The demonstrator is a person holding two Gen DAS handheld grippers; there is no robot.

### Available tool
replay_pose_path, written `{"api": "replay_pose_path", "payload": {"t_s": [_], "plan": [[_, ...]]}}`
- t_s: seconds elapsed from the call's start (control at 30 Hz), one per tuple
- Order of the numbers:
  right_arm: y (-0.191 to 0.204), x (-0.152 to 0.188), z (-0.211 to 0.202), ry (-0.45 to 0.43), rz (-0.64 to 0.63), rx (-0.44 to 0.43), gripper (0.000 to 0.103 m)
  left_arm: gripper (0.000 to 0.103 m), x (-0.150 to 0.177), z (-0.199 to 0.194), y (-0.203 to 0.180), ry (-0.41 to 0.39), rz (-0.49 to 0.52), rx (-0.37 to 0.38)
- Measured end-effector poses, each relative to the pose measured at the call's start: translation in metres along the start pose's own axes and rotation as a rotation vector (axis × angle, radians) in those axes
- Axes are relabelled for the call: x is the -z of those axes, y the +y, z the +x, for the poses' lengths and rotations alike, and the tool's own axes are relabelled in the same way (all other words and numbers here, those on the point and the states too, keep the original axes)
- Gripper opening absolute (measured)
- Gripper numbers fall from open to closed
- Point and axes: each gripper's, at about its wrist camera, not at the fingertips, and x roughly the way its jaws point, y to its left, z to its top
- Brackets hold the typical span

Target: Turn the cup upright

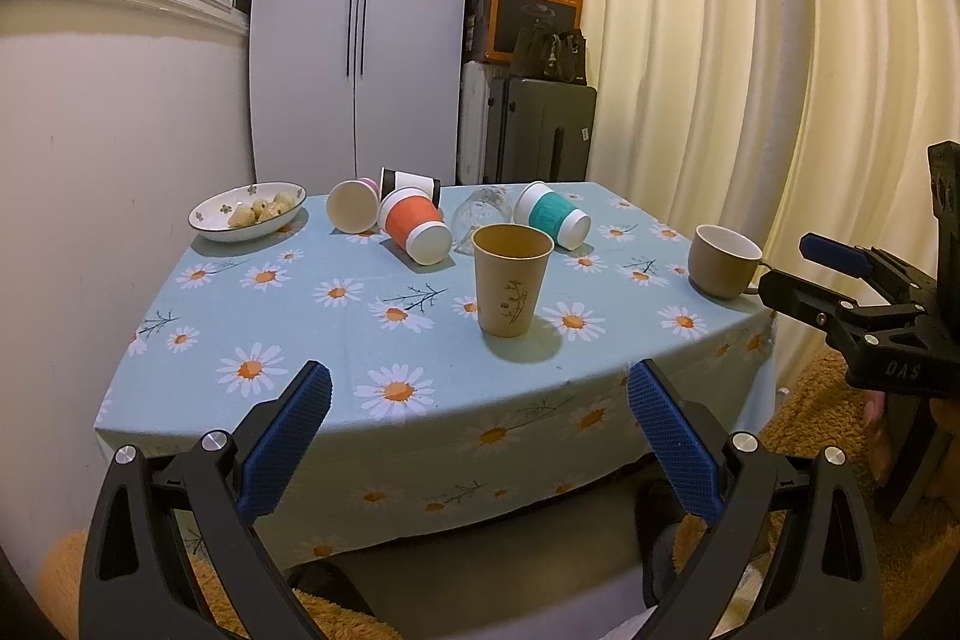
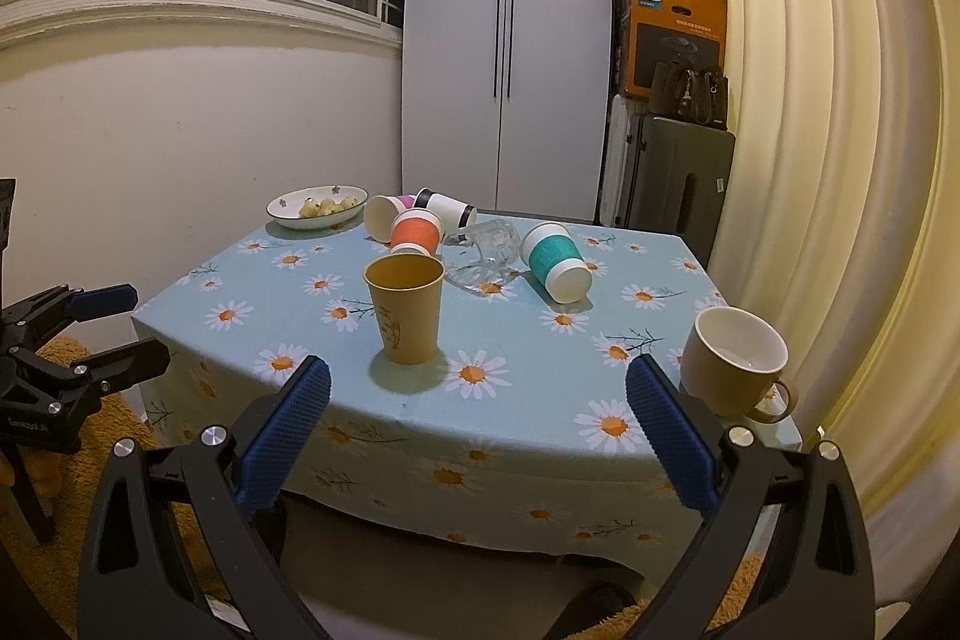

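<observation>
A brown paper cup (image 1: 511, 278) (image 2: 405, 307) stands upright near the table's front. A tan mug (image 1: 722, 260) (image 2: 737, 361) stands upright at the right edge. Behind lie tipped cups: an orange-sleeved cup (image 1: 415, 232) (image 2: 414, 233), a teal-sleeved cup (image 1: 553, 214) (image 2: 555, 262), a pink cup (image 1: 352, 205) (image 2: 384, 215), a black-and-white cup (image 1: 411, 181) (image 2: 447, 206) and a clear glass (image 1: 482, 215) (image 2: 489, 250). My left gripper (image 1: 480, 415) (image 2: 120, 325) is open and empty before the table's front edge. My right gripper (image 2: 478, 412) (image 1: 792, 268) is open and empty, beside the mug.
A white bowl of snacks (image 1: 247, 210) (image 2: 317, 207) sits at the back left of the daisy tablecloth (image 1: 300, 292) (image 2: 540, 370). A white wardrobe (image 1: 360, 22), suitcase (image 1: 540, 130) with boxes, and curtains (image 1: 750, 70) stand behind. The wall is on the left.
</observation>
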Motion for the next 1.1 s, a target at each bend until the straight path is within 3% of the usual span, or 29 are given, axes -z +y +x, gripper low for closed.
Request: {"api": "replay_pose_path", "payload": {"t_s": [1.1], "plan": [[0.0017,-0.001,-0.0006,0.004,0.001,0.004,0.098,0.097,0.0014,-0.0001,0.002,0.003,0.002,-0.016]]}}
